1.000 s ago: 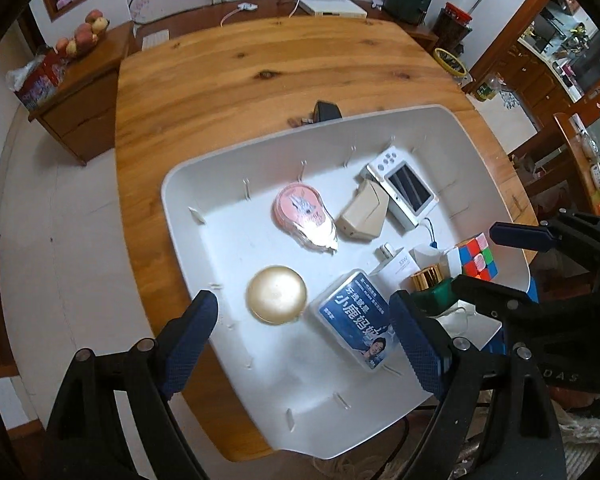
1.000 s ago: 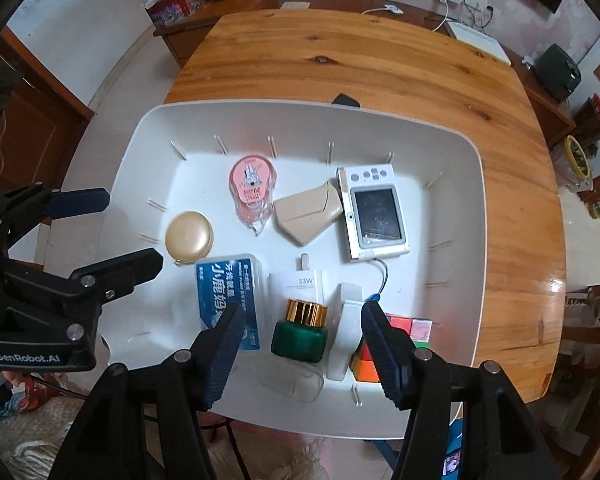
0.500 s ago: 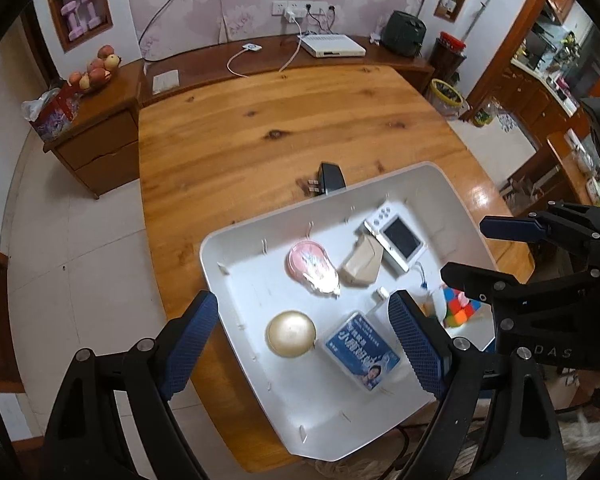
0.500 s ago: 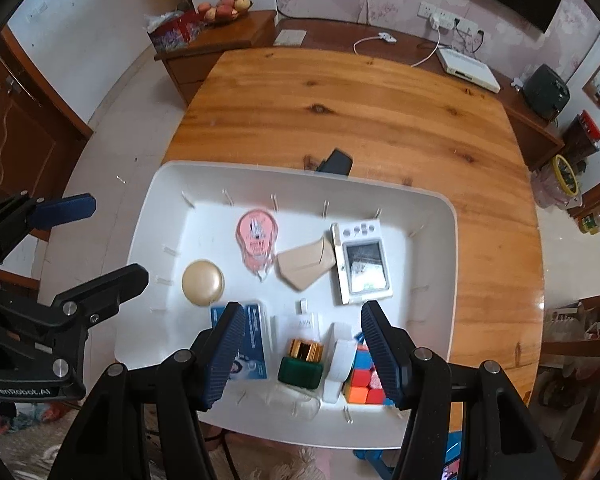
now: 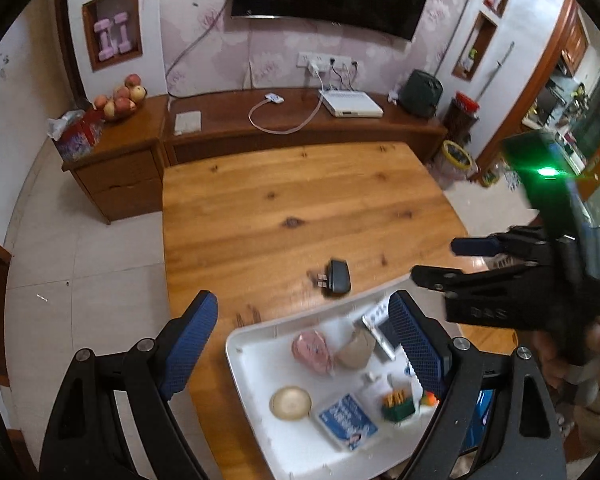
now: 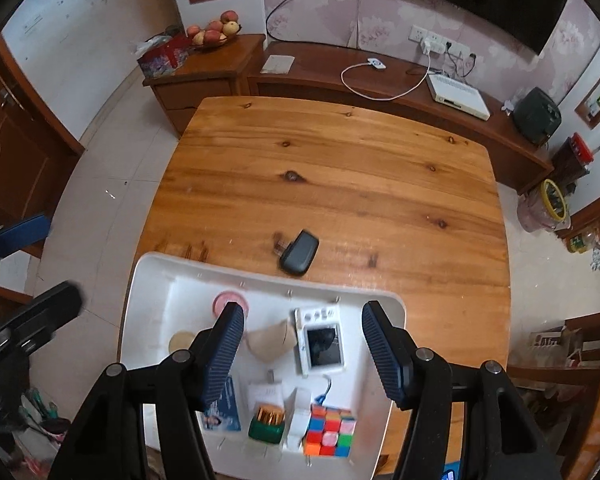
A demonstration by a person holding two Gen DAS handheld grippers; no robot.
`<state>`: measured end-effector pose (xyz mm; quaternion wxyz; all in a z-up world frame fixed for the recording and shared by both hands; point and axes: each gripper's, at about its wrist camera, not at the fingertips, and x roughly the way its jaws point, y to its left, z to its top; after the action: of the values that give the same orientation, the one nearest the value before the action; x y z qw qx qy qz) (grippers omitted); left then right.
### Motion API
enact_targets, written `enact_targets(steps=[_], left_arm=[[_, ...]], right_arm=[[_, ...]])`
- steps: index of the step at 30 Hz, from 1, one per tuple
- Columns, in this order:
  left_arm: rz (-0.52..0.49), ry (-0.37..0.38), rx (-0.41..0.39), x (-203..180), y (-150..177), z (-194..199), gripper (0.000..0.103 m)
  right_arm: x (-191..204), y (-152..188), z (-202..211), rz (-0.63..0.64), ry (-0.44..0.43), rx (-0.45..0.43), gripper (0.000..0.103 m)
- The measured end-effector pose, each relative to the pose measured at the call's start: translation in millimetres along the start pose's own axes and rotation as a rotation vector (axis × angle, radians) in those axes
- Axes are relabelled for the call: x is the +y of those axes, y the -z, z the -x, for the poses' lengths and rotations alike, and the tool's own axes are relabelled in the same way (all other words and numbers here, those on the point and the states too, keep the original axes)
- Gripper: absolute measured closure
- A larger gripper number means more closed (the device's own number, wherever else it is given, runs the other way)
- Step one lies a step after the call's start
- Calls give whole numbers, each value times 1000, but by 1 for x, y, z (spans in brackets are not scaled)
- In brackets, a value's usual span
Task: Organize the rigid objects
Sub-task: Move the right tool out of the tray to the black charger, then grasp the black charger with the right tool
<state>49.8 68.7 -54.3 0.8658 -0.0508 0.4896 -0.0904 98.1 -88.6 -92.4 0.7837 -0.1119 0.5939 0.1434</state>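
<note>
From the left wrist camera, the left gripper (image 5: 304, 344) has its jaws spread wide with nothing between the pads. It hangs above the near left part of a wooden table (image 5: 284, 200). A white tray (image 5: 248, 364) sits at the near edge of the table. In it lie a pink round case (image 5: 311, 350), a tan pouch (image 5: 356, 350), a small white device with a screen (image 5: 376, 328), a round gold lid (image 5: 290, 402), a blue packet (image 5: 346, 426) and a green bottle with a gold cap (image 5: 398, 406). A black charger plug (image 5: 337, 277) lies on the bare wood just beyond the tray's far rim, apart from it. To the right, the right gripper (image 5: 452, 262) is held in a hand (image 5: 568, 360), its two fingers parted and empty.

From the right wrist camera, the right gripper (image 6: 304, 352) is spread over the tray (image 6: 144, 304), gripping nothing. Between its fingers show the tan pouch (image 6: 270, 342) and the white device (image 6: 322, 344). The pink case (image 6: 230, 298) and the gold lid (image 6: 182, 342) lie to the left. Nearer are the blue packet (image 6: 224, 410), the green bottle (image 6: 266, 424) and a colourful puzzle cube (image 6: 330, 430) at the near right. The black plug (image 6: 299, 253) rests on the table (image 6: 340, 168) just past the far rim. The left gripper (image 6: 32, 264) shows at the left edge, its fingers apart.
</note>
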Motion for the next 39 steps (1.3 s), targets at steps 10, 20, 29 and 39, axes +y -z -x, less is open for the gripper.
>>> enact_targets(steps=[10, 20, 29, 39], left_arm=[[114, -29, 3, 15, -22, -28, 14], [200, -57, 73, 28, -21, -65, 14], [262, -60, 114, 39, -18, -81, 14], [267, -51, 150, 37, -14, -95, 14]], right_arm=[[-30, -58, -96, -82, -93, 201, 40], [-13, -68, -193, -25, -144, 389, 41], [3, -64, -228, 68, -136, 469, 40], [12, -60, -243, 108, -96, 469, 51]])
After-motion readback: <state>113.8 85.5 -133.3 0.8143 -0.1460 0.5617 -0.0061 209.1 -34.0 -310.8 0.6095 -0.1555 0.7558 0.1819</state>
